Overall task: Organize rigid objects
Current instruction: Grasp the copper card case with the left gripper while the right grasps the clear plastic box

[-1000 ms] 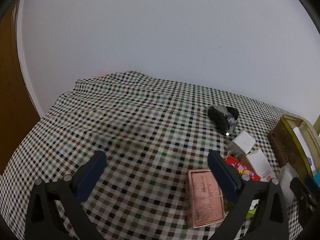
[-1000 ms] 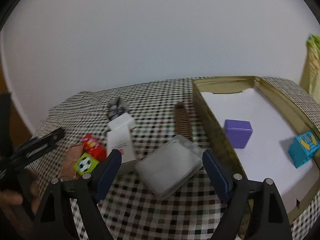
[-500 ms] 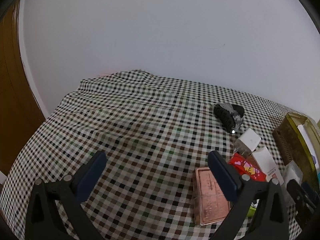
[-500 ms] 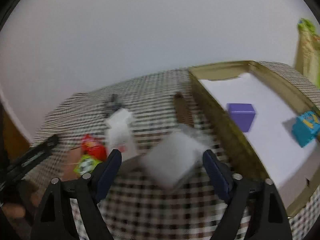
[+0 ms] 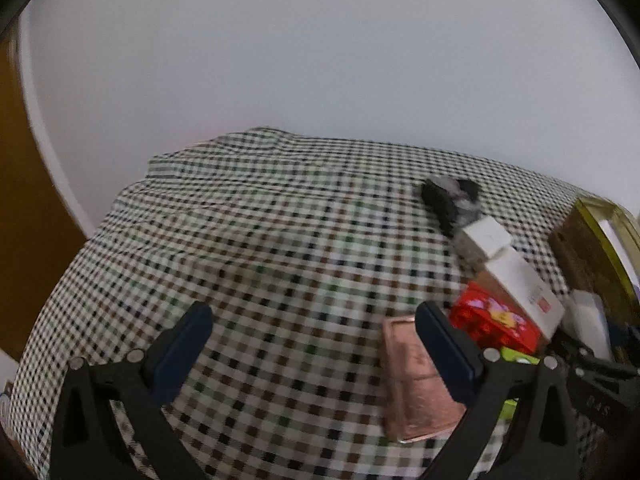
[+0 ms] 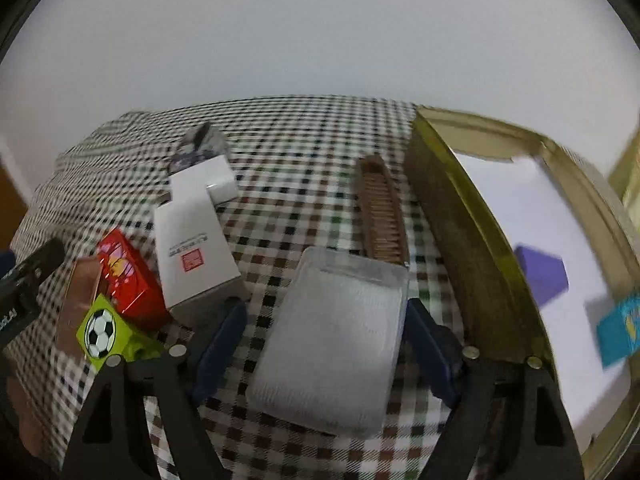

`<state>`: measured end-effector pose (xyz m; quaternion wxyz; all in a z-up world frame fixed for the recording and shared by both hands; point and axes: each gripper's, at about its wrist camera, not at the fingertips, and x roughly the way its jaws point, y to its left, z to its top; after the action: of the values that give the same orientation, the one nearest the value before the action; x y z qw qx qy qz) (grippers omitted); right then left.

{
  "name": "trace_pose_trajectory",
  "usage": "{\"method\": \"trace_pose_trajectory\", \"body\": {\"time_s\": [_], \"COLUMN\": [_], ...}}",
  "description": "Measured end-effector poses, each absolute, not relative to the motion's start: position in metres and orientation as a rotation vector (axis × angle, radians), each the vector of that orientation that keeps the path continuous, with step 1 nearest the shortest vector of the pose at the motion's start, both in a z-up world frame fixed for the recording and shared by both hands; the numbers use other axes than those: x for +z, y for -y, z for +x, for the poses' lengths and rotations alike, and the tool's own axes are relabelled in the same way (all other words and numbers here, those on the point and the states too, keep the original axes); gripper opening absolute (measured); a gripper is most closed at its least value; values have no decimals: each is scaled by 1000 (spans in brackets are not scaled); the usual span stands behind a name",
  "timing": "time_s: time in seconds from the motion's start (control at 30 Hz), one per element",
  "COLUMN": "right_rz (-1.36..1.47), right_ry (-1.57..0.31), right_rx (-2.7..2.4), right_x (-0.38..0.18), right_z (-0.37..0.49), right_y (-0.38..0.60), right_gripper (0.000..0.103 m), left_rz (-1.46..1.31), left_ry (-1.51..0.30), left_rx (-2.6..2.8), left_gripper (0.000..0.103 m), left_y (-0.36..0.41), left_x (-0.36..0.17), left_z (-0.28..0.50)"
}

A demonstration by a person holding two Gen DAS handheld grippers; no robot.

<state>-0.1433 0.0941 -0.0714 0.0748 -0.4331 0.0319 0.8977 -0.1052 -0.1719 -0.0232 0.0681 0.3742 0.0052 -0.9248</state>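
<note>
My right gripper [image 6: 326,344] is open, its fingers on either side of a clear plastic case [image 6: 332,340] lying on the checked cloth. To its left lie a white carton [image 6: 192,252], a red box [image 6: 128,276], a green football cube [image 6: 106,332] and a copper-pink tin [image 6: 76,296]. A gold tray [image 6: 460,184] at right holds a purple cube [image 6: 542,276] and a teal box [image 6: 620,328]. My left gripper [image 5: 312,344] is open and empty over bare cloth; the copper-pink tin [image 5: 416,384] lies by its right finger.
A brown comb [image 6: 382,204] lies beside the tray's left wall. A small white box [image 6: 204,178] and a grey-black bundle [image 6: 198,146] lie further back. A white wall stands behind the table. A wooden door [image 5: 24,208] is at far left.
My right gripper has moved forward and down, so the clear case now lies between its fingers. My left gripper has shifted slightly; its view drifted left.
</note>
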Motion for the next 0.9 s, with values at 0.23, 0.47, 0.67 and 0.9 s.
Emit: {"method": "trace_pose_trajectory", "body": {"time_s": [0.23, 0.47, 0.67, 0.9], "right_rz": [-1306, -1184, -1144, -1078], "right_ry": [-59, -180, -149, -185], "right_rx": [2798, 3089, 3114, 3137], "right_x": [-66, -47, -40, -41], "right_z": [-131, -98, -92, -89], "right_y": [-109, -120, -117, -122], "right_gripper": [57, 57, 57, 57], "left_rz": [1219, 1350, 1401, 1360], "left_ry": [136, 126, 5, -46], "left_rx": [-2836, -2859, -2871, -2881], "left_gripper": [102, 101, 70, 48], "left_y": [146, 137, 145, 151], "left_x": [-33, -42, -47, -42], "left_z": [-105, -109, -111, -108]}}
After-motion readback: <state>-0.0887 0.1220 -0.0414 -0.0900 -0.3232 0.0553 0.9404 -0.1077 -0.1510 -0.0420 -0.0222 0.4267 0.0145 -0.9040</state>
